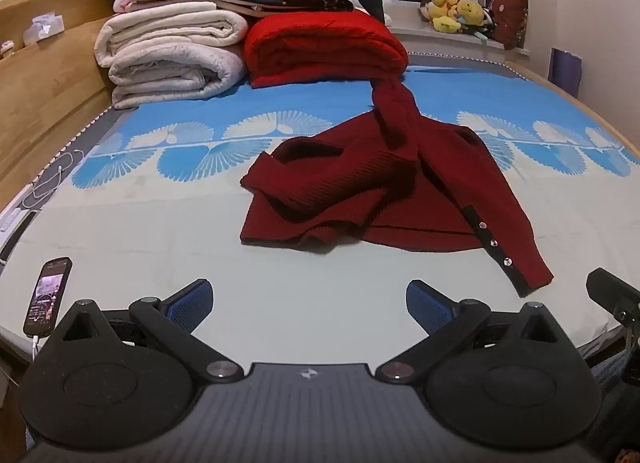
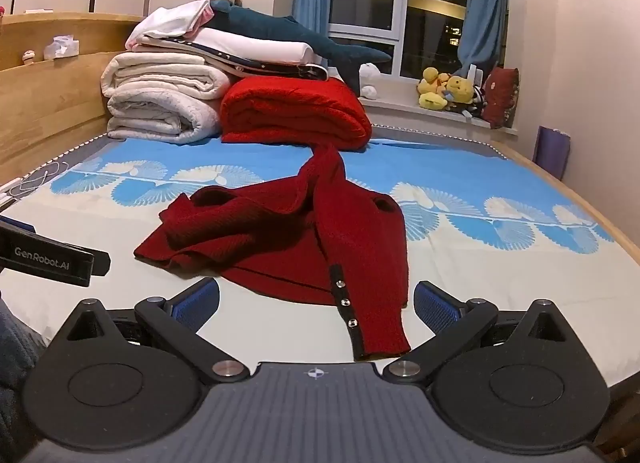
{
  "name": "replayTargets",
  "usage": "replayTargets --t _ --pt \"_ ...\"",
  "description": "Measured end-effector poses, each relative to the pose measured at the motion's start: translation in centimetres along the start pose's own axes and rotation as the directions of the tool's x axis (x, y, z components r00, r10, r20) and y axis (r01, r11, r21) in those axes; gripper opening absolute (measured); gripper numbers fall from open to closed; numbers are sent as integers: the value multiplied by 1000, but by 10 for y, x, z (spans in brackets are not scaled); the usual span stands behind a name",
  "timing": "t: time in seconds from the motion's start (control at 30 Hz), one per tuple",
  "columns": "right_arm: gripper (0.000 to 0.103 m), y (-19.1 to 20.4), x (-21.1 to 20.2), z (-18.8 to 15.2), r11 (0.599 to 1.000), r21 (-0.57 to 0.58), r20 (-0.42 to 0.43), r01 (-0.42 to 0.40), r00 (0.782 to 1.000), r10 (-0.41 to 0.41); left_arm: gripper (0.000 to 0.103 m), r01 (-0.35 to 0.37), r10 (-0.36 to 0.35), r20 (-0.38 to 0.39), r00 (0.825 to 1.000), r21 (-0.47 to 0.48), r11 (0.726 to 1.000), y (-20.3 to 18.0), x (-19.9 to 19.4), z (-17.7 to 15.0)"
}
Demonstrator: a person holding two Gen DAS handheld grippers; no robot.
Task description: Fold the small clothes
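Observation:
A dark red knit cardigan (image 1: 384, 187) with a black button band lies crumpled on the bed, one sleeve stretched toward the far pile. It also shows in the right wrist view (image 2: 296, 239). My left gripper (image 1: 308, 303) is open and empty, hovering over the pale sheet short of the cardigan's near hem. My right gripper (image 2: 316, 307) is open and empty, with the cardigan's buttoned corner (image 2: 376, 335) lying between its blue-padded fingers. The right gripper's edge shows at the far right of the left wrist view (image 1: 612, 299); the left gripper shows at the left of the right wrist view (image 2: 48, 259).
Folded white blankets (image 1: 172, 51) and a bright red folded blanket (image 1: 324, 47) are stacked at the far side by the wooden headboard (image 1: 44, 103). A phone (image 1: 48, 295) with cable lies at the bed's left edge. Plush toys (image 2: 448, 91) sit on the windowsill.

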State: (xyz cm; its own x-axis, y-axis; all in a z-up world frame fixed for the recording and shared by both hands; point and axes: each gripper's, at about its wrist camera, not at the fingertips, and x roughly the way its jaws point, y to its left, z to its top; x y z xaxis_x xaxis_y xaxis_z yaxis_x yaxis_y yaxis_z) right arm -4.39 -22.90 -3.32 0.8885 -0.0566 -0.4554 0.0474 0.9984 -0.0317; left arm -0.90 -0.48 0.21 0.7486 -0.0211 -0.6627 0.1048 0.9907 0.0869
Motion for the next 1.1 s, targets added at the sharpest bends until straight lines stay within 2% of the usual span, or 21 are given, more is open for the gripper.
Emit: replayTargets --t 1.1 --pt "102 6 6 -1 1000 -8 -25 -13 1000 12 103 2 -1 -14 1000 12 1000 -1 -2 0"
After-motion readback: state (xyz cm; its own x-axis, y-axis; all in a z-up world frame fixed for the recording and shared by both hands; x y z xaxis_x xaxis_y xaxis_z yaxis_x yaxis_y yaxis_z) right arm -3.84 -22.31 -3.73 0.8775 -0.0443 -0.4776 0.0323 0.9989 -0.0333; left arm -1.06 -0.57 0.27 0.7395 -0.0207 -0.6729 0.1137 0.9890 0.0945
